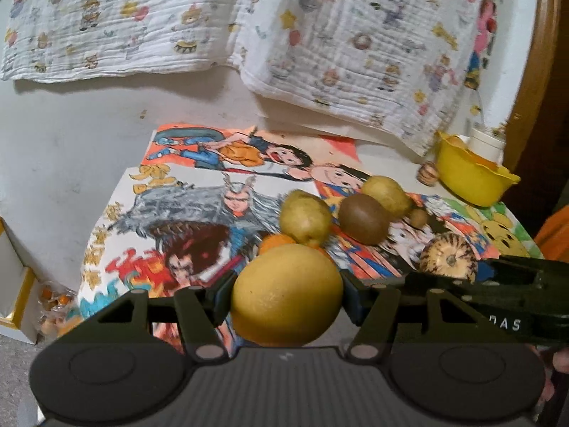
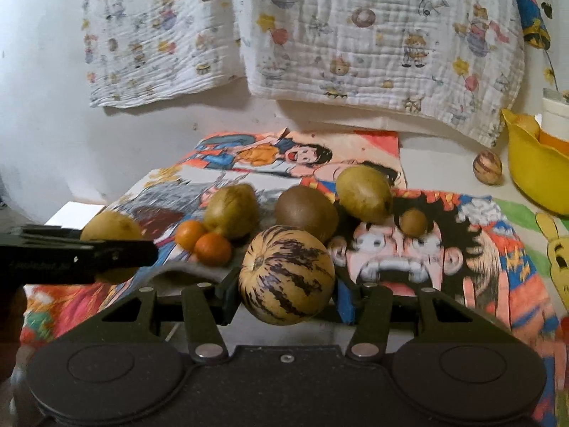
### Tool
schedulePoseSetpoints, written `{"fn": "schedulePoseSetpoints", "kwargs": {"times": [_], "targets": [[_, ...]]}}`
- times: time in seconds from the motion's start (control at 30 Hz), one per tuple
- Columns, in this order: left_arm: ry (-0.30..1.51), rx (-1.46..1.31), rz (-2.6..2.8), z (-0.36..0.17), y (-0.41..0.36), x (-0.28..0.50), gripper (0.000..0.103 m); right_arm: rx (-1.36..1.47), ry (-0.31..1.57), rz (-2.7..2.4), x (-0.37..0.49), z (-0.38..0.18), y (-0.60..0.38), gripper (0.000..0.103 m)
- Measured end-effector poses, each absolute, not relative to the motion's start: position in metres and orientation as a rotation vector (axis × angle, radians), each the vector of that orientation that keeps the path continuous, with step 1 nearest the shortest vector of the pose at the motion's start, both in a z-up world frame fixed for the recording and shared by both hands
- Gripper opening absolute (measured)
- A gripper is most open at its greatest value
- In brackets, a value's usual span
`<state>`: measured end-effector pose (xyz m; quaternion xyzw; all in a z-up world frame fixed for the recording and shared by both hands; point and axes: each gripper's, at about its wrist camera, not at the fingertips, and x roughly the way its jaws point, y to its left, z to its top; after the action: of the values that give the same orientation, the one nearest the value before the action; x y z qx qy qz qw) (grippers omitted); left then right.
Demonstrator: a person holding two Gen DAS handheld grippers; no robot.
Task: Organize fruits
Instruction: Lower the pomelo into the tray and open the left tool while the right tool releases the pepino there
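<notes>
The left gripper is clenched on one large yellow lemon, both pads against its sides, held off the worktop. The right gripper grasps one striped melon the same way, clear of the posters below.

On the cartoon posters that cover the worktop's middle lie the loose fruits: two yellow-green pears, one large kiwi between them, one small brown fruit just beside the right-hand pear, and two small oranges touching each other at the foot of the left-hand pear.

Toward the worktop's far right corner stands one yellow bowl, with something pale yellow in it that cannot be made out. One small striped ball-like fruit sits on bare worktop just left of the bowl.

Two printed cloths hang on the wall behind the far edge.
</notes>
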<state>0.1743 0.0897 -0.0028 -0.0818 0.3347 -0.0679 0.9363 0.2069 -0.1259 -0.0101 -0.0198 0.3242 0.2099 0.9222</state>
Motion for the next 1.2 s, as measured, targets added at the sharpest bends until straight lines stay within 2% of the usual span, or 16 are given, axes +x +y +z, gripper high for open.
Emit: {"fn": "schedulePoseSetpoints", "kwargs": {"times": [0.67,1.2], "targets": [[0.702,-0.119,-0.224,-0.010,0.045,0.083,0.066,-0.091,0.667,0.485,0.102,-0.021,-0.171,0.055],[0.723,-0.038,-0.184,-0.020,0.026,0.075,0.066,-0.076,0.634,0.490,0.089,-0.032,-0.181,0.056]]}}
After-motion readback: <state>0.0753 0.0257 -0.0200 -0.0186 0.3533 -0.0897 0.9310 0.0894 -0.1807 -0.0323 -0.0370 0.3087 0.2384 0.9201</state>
